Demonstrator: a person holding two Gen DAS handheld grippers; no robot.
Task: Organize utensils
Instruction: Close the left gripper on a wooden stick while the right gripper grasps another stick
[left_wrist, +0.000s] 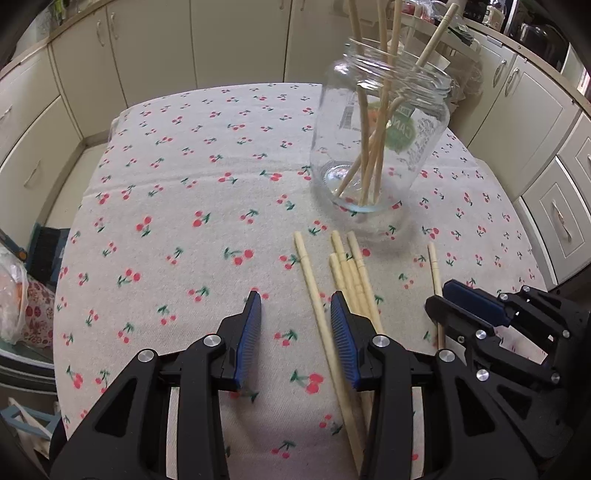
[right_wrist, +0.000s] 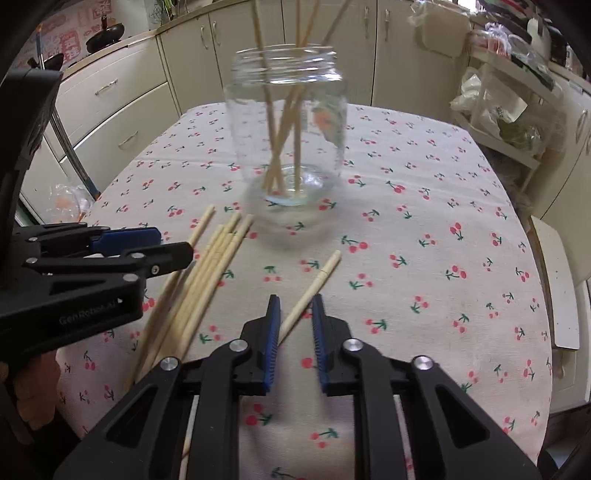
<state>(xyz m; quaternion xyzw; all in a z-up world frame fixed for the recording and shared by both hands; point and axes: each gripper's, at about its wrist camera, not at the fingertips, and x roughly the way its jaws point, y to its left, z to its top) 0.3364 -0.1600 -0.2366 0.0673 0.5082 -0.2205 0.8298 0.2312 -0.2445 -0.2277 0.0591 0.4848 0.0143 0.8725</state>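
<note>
While the left gripper (left_wrist: 295, 317) stands spread near the jar (right_wrist: 288, 122), the right gripper's (right_wrist: 295, 317) nearly-closed fingers straddle a lone chopstick (right_wrist: 314, 286) pointing jarward.

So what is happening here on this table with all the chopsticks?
A person is sorting chopsticks into a glass jar on a cherry-print tablecloth, working a claw in each hand. Several chopsticks already stand in the jar. The right claw straddles a single chopstick lying apart from the rest, its jaws close around it but not visibly pressing on it. The left claw is open over a loose bundle of chopsticks still lying on the cloth.
</note>
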